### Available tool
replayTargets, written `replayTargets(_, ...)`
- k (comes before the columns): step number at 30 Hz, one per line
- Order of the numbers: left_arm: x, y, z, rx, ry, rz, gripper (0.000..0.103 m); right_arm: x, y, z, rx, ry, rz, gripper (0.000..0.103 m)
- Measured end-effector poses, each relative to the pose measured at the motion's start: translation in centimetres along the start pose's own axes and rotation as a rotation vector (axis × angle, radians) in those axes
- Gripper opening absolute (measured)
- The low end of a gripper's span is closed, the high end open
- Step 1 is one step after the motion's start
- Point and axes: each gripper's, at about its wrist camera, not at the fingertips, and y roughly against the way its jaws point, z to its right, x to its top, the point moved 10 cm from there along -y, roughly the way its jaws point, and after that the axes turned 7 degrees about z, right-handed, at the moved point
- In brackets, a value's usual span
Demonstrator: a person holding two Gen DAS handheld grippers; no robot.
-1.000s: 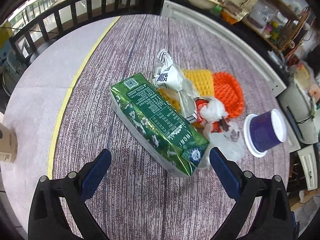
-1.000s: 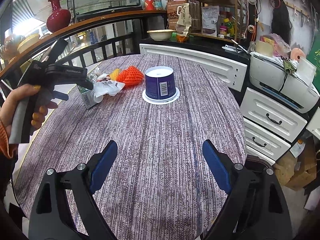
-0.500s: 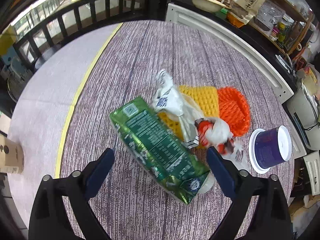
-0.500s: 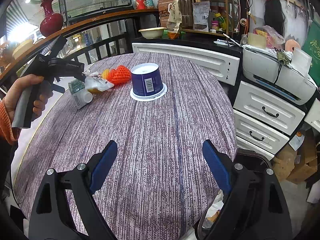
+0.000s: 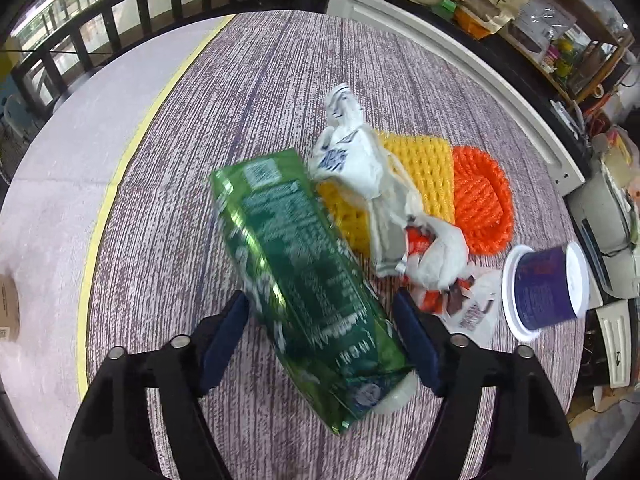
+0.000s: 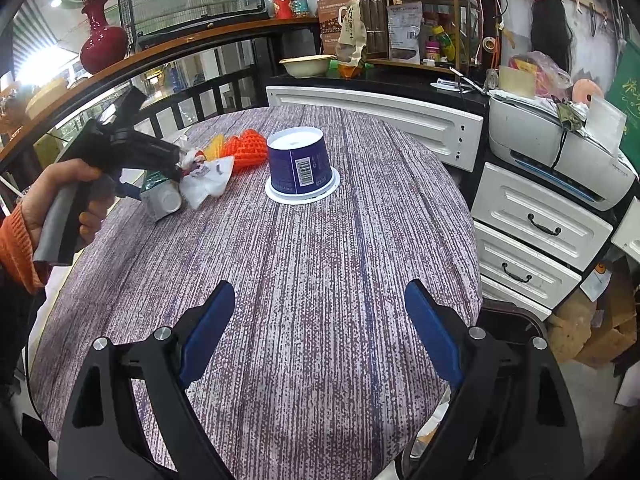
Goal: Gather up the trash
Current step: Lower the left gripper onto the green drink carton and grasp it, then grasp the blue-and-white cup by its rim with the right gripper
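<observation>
The green foil-printed drink carton [image 5: 304,280] with a white screw cap at its near end is seen lying on its side on the round table covered in a purple-and-white streaked cloth [image 5: 260,92], at the left of a small heap of trash. It is straddled by the left gripper [image 5: 322,320], whose blue-padded jaws have just been closing about it. The left pad appears to meet the carton's edge, while a narrow gap seems to remain at the right pad, so a firm clamp cannot be confirmed; the carton is blurred in the left wrist view.

Just beyond the carton, a crumpled white plastic bag with blue print [image 5: 352,160] is draped over a yellow foam fruit net [image 5: 424,164], and an orange foam fruit net [image 5: 480,204] lies touching the yellow one. A crumpled white-and-red wrapper [image 5: 436,260] is found beside the carton's near end. An upturned dark blue plastic tub with a white rim [image 6: 300,168] stands apart from the heap, nearer the table's middle.

In the right wrist view, the left gripper's handle is seen held by a hand [image 6: 60,196] in an orange knitted cuff. The right gripper [image 6: 320,320] is held above bare cloth, well apart from the trash, its jaws wide apart with nothing between them.
</observation>
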Motion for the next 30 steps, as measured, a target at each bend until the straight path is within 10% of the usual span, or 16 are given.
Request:
replayTargets(9, -4.9, 3.7, -2.7, -0.038, -0.146, 0.016, 0.049, 0.7, -2.4, -0.5, 0.032, -0.049, -0.031, 0.086)
replayTargets(16, -4.3, 2.3, -2.4, 0.005, -0.235, 0.010, 0.072, 3.1, -4.8, -2.0, 0.032, -0.037, -0.024, 0.086)
replayTargets(23, -2.6, 1.0, -1.6, 0.058, -0.301, 0.031, 0.072, 4.9, -7.7, -1.9, -0.002, 0.014, -0.037, 0.086)
replayTargets(26, -2.8, 0.8, -2.2, 0.049, -0.294, 0.034, 0.051, 5.3, -9.4, -2.1, 0.001, 0.028, -0.055, 0.086)
replayTargets(30, -3.6, 1.5, -2.7, 0.016, -0.280, 0.060, 0.049, 6.7, -12.1, -2.7, 0.010, 0.031, -0.060, 0.086)
